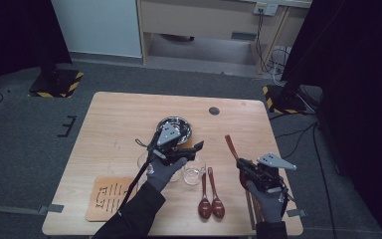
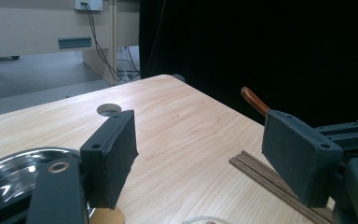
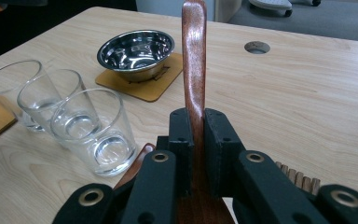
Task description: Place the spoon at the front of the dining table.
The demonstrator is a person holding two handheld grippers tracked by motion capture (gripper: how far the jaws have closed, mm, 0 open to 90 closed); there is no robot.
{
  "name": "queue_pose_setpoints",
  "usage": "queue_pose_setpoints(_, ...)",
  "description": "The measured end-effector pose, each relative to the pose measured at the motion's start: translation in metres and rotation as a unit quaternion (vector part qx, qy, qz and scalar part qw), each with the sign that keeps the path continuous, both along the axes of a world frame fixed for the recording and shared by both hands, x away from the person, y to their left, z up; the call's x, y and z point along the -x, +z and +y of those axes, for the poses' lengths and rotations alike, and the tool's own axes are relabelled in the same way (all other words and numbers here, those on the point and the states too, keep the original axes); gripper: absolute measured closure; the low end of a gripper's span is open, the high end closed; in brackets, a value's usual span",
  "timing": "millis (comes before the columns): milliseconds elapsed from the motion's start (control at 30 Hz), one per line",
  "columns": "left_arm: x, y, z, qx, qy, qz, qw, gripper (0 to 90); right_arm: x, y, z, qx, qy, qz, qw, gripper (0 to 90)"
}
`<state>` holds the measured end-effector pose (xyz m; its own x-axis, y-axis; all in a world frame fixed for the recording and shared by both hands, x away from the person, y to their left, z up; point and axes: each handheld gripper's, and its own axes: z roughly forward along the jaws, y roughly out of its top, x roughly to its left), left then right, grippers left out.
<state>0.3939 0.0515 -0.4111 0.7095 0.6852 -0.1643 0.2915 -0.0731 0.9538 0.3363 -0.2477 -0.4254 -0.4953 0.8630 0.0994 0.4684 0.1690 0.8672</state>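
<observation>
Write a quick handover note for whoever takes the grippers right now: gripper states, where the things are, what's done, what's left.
Right gripper: shut on a wooden spoon, handle pointing away over the table.
Left gripper: open, nothing between the jaws, near the steel bowl on its coaster.
Three glasses stand together; two more spoons lie beside them; chopsticks lie at the right edge.
Done: one spoon picked up.
Left: probably placing that spoon; its destination is unclear.

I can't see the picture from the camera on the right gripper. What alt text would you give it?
The right gripper has its two black jaws shut on the handle of a reddish-brown wooden spoon, which points away over a pale wooden table. To the left stand three empty glasses; behind them a shiny metal bowl sits on a square coaster.
</observation>
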Motion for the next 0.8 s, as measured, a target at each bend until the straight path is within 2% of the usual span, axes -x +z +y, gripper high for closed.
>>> queue_pose_setpoints(400, -0.002, 0.0, -0.022, 0.003, -0.019, -0.005, 0.9998, 25.5, 0.001, 0.002, 0.001, -0.003, 0.003, -0.004, 1.0, 81.9)
queue_pose_setpoints(800, -0.007, -0.004, -0.039, 0.014, -0.026, 0.005, 0.9995, 25.6, 0.002, 0.002, 0.0, -0.005, 0.005, -0.005, 1.0, 81.9)
